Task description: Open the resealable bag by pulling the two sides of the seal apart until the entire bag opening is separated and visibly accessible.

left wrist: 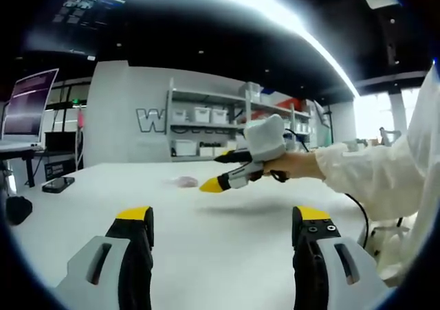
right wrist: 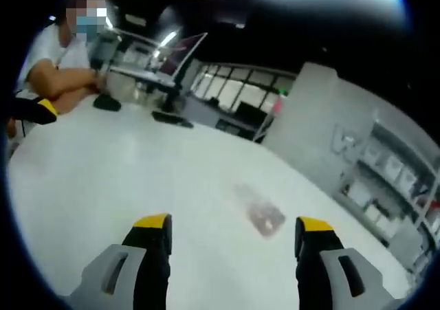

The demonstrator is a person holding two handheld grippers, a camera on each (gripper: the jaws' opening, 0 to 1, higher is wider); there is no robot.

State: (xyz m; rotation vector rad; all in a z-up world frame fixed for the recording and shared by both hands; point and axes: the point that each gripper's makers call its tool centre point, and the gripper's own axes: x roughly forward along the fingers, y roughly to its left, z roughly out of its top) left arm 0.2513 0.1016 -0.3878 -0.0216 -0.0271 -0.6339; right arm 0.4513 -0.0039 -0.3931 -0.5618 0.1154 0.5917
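Note:
The resealable bag (right wrist: 260, 212) is a small clear pouch with something pinkish inside. It lies flat on the white table (right wrist: 137, 165), just beyond my right gripper (right wrist: 234, 224), whose yellow-tipped jaws stand open and apart from it. In the left gripper view the bag (left wrist: 184, 181) is a faint pink patch far out on the table (left wrist: 220, 241). My left gripper (left wrist: 223, 217) hangs open over bare tabletop, well short of the bag. A hand in a white sleeve (left wrist: 364, 176) holds the right gripper (left wrist: 221, 172), its tips close to the bag's right side.
A dark phone (left wrist: 58, 184) and a black object (left wrist: 16, 209) lie at the table's left. A monitor (left wrist: 27, 104) stands behind them. Shelves with white bins (left wrist: 206, 124) line the far wall. A person with folded arms (right wrist: 62, 76) sits at the table's far side.

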